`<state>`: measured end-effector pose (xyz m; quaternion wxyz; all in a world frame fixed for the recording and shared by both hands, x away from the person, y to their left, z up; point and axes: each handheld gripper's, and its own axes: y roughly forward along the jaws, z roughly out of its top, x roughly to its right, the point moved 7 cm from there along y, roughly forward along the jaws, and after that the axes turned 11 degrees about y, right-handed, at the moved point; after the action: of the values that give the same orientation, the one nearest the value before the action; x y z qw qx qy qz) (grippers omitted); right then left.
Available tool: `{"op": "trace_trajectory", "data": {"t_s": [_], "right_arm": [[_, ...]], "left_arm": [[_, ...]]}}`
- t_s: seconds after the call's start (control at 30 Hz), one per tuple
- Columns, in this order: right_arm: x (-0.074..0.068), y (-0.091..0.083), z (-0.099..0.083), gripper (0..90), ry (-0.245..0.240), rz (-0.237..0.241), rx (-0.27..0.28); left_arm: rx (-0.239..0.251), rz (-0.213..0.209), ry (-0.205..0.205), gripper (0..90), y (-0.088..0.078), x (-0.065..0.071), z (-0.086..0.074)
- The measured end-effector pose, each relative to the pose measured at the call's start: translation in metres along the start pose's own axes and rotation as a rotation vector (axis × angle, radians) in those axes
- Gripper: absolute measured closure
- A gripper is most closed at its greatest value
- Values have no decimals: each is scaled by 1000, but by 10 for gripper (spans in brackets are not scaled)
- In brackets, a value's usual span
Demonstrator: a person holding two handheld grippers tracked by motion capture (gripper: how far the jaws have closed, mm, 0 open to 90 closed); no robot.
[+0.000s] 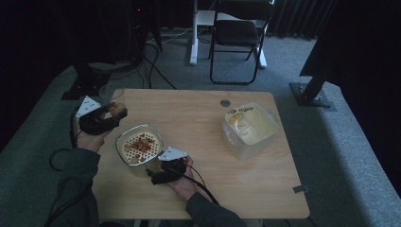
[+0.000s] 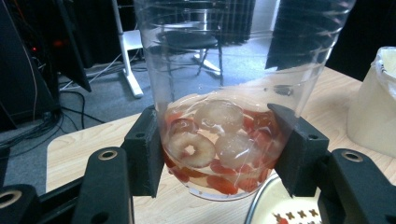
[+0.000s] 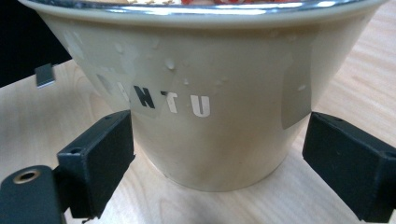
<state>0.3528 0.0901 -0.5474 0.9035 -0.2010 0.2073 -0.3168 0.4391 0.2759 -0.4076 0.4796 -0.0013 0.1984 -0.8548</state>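
Left gripper (image 1: 109,118) clamps a clear plastic cup (image 2: 229,93), one pad pressed on each side of its lower wall, the cup standing near upright between the jaws, just above the table (image 1: 208,123). Cup bottom holds red bits, pale round pieces and a ring-shaped slice in liquid. In the high view the cup (image 1: 112,97) sits at the table's far-left corner, ahead of the left hand (image 1: 90,137).

Right gripper (image 1: 161,171) has its jaws spread around the base of a beige tub (image 3: 205,107). Left pad looks touching or nearly touching the wall, right pad stands apart with a gap, so no clamp. The tub rests on the table, its wall wet with drops, with pale lettering facing the camera. A metal strainer (image 1: 138,144) sits on top of the tub, with red bits in it. In the high view the tub is just ahead of the right gripper, between both grippers.

Farther right of the right gripper, well apart, stands a translucent bin (image 1: 249,130) lined with plastic, something yellow inside. A black chair (image 1: 239,35) sits on the floor beyond the table.
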Motion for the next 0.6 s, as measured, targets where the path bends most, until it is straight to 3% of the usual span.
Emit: {"op": "trace_trajectory", "data": {"t_s": [0.07, 0.1, 0.2, 0.27, 0.3, 0.33, 0.4, 0.53, 0.6], "right_arm": [[0, 1, 2, 89, -6, -9, 7], [4, 5, 6, 89, -7, -42, 16], [19, 10, 18, 92, 34, -106, 36], [26, 13, 22, 93, 50, -120, 37], [40, 17, 31, 98, 80, -157, 31], [45, 18, 35, 100, 91, -165, 29], [51, 19, 41, 100, 101, -180, 30], [48, 18, 44, 100, 87, -150, 32], [45, 16, 38, 100, 77, -133, 21]], "left_arm": [[1, 1, -2, 421, 0, 0, 0], [2, 4, -3, 421, -1, -1, -1], [-6, 9, 1, 422, -3, -2, -3], [-7, 12, 1, 422, -4, -3, -4], [-10, 16, -3, 422, -4, -5, -6], [-13, 18, -4, 421, -4, -6, -7], [-16, 27, -7, 422, -4, -8, -9], [-24, 47, -1, 422, -6, -11, -12], [-56, 84, 23, 421, -9, -16, -20]]}}
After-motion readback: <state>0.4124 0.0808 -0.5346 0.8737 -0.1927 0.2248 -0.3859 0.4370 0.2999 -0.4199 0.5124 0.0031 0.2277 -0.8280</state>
